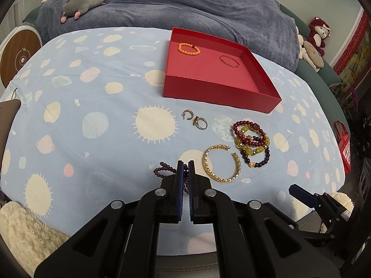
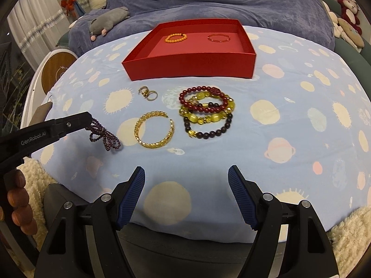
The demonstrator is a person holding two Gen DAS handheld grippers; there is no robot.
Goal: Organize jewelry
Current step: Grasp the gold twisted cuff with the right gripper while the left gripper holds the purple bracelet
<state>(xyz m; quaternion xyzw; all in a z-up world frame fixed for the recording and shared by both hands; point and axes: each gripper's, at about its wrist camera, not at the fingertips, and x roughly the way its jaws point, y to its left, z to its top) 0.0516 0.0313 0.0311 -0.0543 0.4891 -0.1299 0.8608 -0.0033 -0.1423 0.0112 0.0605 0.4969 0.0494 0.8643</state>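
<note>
Left gripper (image 1: pixel 185 164): jaws narrow, pinched on the purple bead strand (image 2: pixel 104 136). From the right wrist view most of the strand droops from the tips in loose loops, lowest loops at or near the cloth (image 2: pixel 289 88); contact cannot be confirmed.

Right gripper (image 2: pixel 186 173): jaws wide, holding nothing, hovering at the near edge of the cloth.

Step in hand (judgement): carry the strand to the red box (image 1: pixel 222 90), which sits at about 1 o'clock from the left gripper. Two pieces already lie in it: orange bead bracelet (image 1: pixel 189 48) and a thin red bangle (image 1: pixel 229 60).

Handling notes:
- Lift straight up until the dangling loops are off the cloth before moving across, or they may drag.
- Gold cuff (image 1: pixel 220 163) lies just beside the grip at 3 o'clock; keep the loops from snagging its open ends.
- Clear the near wall of the box with the lowest loop, not just the fingertips.
- Release over bare floor of the box, apart from the two pieces there.

Still on the cloth: stacked bead bracelets (image 1: pixel 251 142), two small rings (image 1: pixel 194 119).

Hard to make out:
- The pinch point is hidden by the fingers in the left wrist view; how many strands are caught is unclear.
- Ring details too small.
- Box floor near its front wall is hidden in the right wrist view.
</note>
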